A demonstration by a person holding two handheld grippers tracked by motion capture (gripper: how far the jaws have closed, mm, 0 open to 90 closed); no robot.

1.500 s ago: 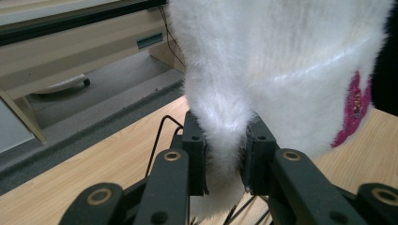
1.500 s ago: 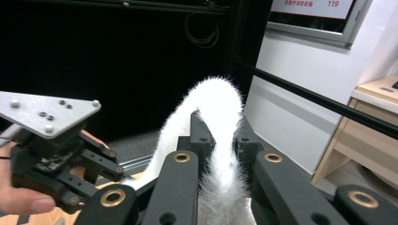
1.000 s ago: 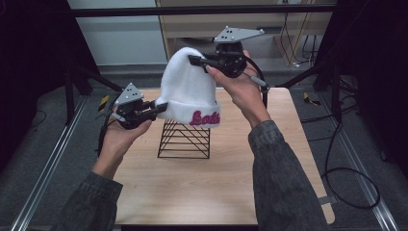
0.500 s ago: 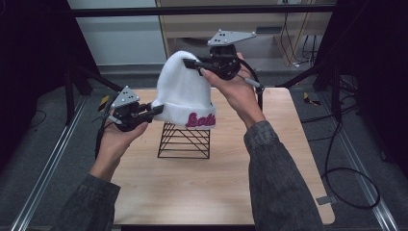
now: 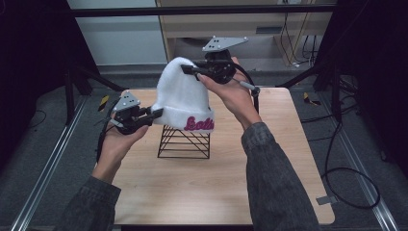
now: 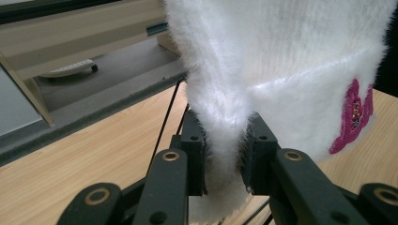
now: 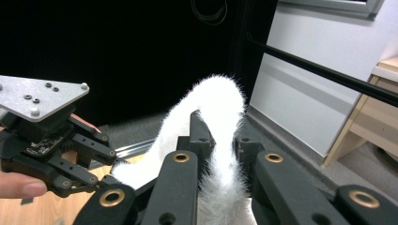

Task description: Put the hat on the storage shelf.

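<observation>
Low in the left gripper view, the left gripper [image 6: 224,161] is clamped tight on the brim of the white beanie [image 6: 281,70], fluff hiding the pads, and the pink lettering [image 6: 352,117] is cut off at the right edge. In the high view the beanie [image 5: 185,98] hangs at centre frame, fuzzy white, above the black wire rack [image 5: 184,141] on the wooden table [image 5: 269,173]. Farther up, the right gripper [image 5: 190,71] pinches the crown, jaws closed on it.
</observation>
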